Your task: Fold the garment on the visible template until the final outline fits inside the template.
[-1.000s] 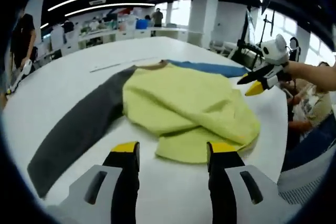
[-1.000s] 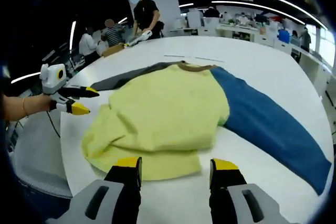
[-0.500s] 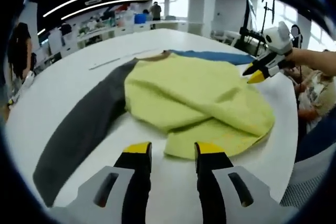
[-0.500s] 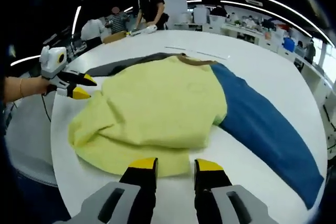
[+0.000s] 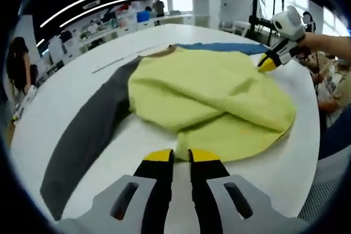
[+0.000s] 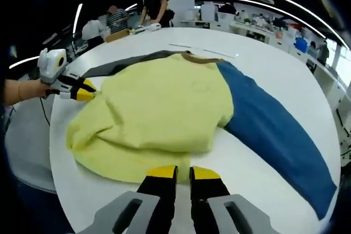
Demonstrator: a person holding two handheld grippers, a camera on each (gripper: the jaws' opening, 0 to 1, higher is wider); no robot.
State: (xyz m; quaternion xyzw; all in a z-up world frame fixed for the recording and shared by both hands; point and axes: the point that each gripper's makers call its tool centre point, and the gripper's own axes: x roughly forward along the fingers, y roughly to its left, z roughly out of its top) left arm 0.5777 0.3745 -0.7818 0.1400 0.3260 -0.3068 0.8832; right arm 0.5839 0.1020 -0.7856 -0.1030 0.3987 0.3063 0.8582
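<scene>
Garment point(image 5: 208, 97) hem sits pinched in both nearly closed grippers point(image 5: 181, 154) point(image 6: 183, 172); lift evenly, folding toward the collar.

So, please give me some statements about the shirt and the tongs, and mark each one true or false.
1. The shirt has a yellow body. True.
2. Both sleeves are blue. False: one sleeve is blue, the other sleeve is dark grey.
3. The left tongs are nearly closed at the yellow hem. True.
4. The right tongs are spread wide open. False: their tips are almost together at the hem.
5. The shirt lies on a black table. False: the table is white.
</scene>
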